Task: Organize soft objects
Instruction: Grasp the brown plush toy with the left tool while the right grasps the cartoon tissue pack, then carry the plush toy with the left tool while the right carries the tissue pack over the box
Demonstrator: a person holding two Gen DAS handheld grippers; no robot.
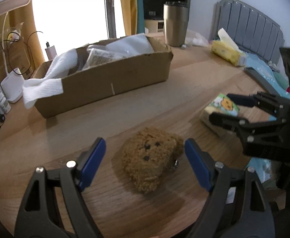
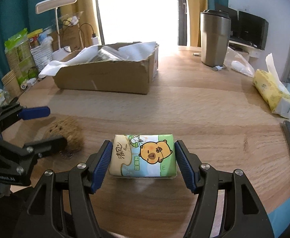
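Tissue pack (image 2: 144, 154) between right gripper (image 2: 144, 165) pads

Daylight from window (image 2: 137, 10), blown out white in both views. Table (image 2: 204, 109) evenly lit, soft shadows fall toward the camera. Left view motion-blurred, right view sharper. Strong fisheye bend, dark vignette at the corners.

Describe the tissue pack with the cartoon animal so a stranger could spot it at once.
Start at the big cardboard box on the wooden table and come toward the near edge. There a small soft tissue pack lies flat between the blue pads of the right hand-held gripper. Unlike the brown plush toy beside it, it is glossy, printed with an orange capybara.
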